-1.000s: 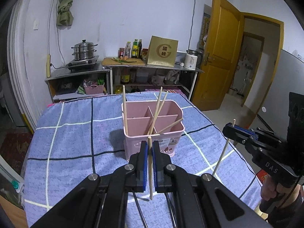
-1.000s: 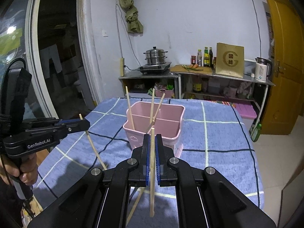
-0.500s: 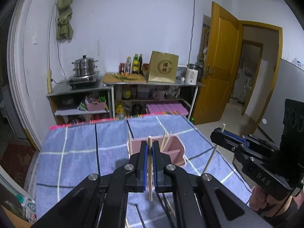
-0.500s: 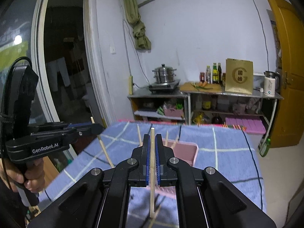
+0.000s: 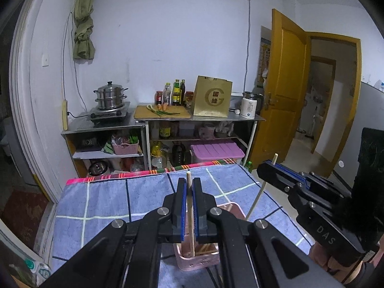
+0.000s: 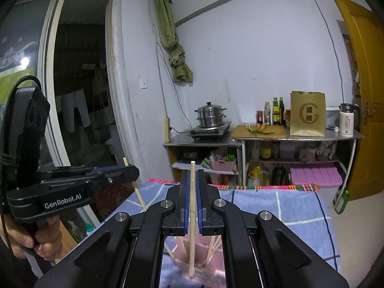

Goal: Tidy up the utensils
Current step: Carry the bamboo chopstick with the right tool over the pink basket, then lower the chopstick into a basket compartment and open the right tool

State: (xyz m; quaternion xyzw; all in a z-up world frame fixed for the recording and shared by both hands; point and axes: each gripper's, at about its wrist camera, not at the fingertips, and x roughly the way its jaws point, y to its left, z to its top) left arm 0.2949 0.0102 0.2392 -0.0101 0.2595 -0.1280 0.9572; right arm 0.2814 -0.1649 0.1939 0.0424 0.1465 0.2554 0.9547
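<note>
My left gripper (image 5: 189, 187) is shut on a wooden chopstick (image 5: 191, 218) held upright, its lower tip over the pink utensil holder (image 5: 199, 259), which is mostly hidden under my fingers. My right gripper (image 6: 192, 180) is shut on another wooden chopstick (image 6: 192, 218), also upright, its tip above the pink holder (image 6: 204, 264), where several chopsticks stand. The right gripper also shows in the left wrist view (image 5: 268, 168), the left gripper in the right wrist view (image 6: 129, 170), each gripping its chopstick.
The holder sits on a blue checked cloth (image 5: 108, 199) covering the table. Behind are metal shelves with a steamer pot (image 5: 109, 96), a cutting board (image 5: 160, 112), bottles, a gold bag (image 5: 212, 99) and a kettle (image 5: 249, 104). A yellow door (image 5: 280, 91) stands open on the right.
Both grippers have lifted and come in over the pink holder with their chopsticks, so the holder has dropped from mid-view to below the fingers. Both stay shut.
</note>
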